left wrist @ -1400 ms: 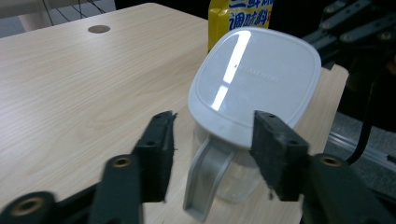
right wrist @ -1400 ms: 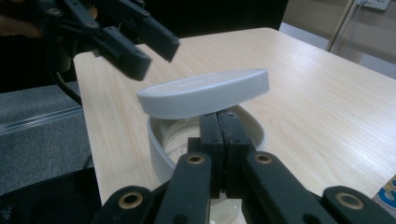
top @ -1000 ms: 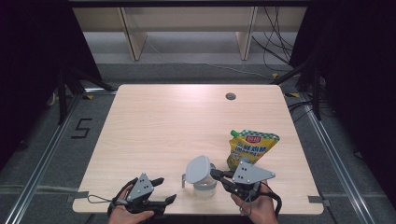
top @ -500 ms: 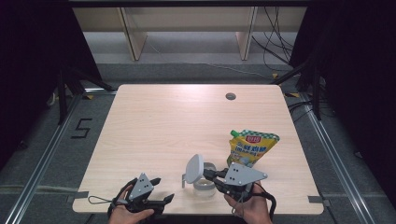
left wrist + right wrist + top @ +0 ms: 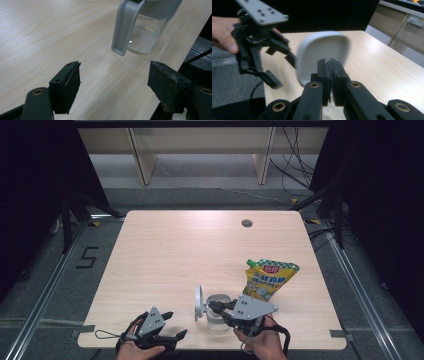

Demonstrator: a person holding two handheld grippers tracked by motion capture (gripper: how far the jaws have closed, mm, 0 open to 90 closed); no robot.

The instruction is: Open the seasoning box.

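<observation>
High view shows 1 pale wood-grain table [image 5: 165,260] with a round hole near its far edge, on grey floor with dark curtains at both sides. On it stand 1 clear glass jar [image 5: 218,308] with a grey flip lid [image 5: 199,303] raised, near the front edge, and 1 glossy yellow pouch [image 5: 269,279] to its right. 2 grippers: left gripper [image 5: 172,327] gapes wide, empty; right gripper [image 5: 214,306] is pinched together at the jar's rim

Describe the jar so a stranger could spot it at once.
On the wooden table, look at the near edge, just left of the yellow pouch. The jar is small clear glass with a grey flip lid standing open, unlike the flat printed pouch.
</observation>
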